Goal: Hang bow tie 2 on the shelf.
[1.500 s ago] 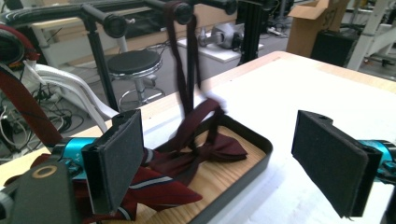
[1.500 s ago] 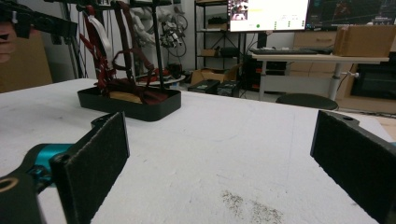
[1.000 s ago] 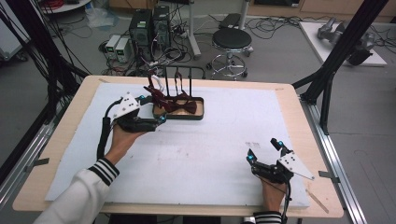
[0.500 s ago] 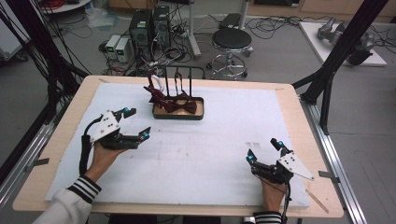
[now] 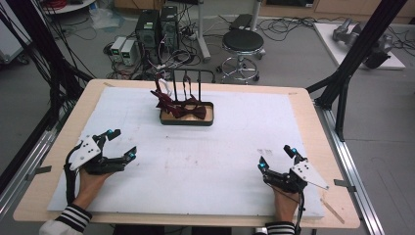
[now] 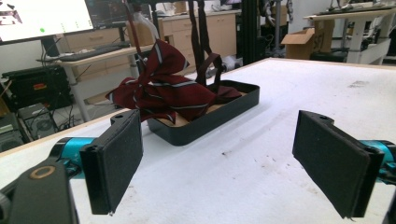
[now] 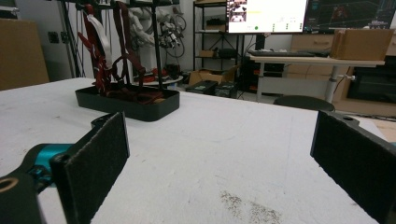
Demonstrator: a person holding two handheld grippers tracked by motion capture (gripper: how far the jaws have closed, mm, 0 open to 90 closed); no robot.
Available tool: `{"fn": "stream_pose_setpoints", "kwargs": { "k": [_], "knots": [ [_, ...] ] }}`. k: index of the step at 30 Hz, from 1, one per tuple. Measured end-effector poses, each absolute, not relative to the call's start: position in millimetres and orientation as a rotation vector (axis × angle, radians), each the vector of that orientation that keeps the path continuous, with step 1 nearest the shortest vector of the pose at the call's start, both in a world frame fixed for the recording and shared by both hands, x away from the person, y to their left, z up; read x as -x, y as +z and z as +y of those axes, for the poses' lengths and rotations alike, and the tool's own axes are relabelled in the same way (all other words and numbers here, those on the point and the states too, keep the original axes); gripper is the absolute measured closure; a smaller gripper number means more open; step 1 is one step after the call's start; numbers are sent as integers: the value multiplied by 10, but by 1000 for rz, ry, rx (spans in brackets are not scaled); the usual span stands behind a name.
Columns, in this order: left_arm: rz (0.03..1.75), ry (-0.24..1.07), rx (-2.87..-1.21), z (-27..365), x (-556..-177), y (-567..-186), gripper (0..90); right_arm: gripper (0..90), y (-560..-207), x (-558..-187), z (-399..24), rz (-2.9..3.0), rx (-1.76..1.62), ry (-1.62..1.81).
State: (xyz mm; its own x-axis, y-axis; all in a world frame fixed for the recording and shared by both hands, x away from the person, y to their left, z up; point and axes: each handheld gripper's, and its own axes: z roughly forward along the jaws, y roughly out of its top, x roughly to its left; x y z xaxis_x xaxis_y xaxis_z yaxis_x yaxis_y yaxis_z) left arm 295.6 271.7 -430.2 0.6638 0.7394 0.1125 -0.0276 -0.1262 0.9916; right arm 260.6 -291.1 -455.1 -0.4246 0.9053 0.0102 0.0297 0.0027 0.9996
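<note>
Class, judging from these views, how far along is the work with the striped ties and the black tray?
Done, it seems: the dark red striped ties lie bunched in the black tray, some draped over its rack. In hand: nothing; the left gripper and right gripper sit open near the table's front edge, apart from the tray. What is left cannot be told.

Beyond the tongs, grey floor [image 5: 293, 54] strewn with cables. Ahead of the left tongs, computer towers [image 5: 156, 27]; farther right, a black round stool [image 5: 243, 41]. Monitors [image 7: 266, 15] glowing over desks behind the white surface [image 5: 235, 147].
</note>
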Motion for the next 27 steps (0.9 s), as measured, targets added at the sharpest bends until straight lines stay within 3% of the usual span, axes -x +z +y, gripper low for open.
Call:
{"fn": "stream_pose_setpoints", "kwargs": {
  "k": [27],
  "knots": [
    [655, 723, -1499, 2830, -2808, -4521, 152, 36, -4552, -2603, -2909, 1543, -994, 1511]
  ]
}}
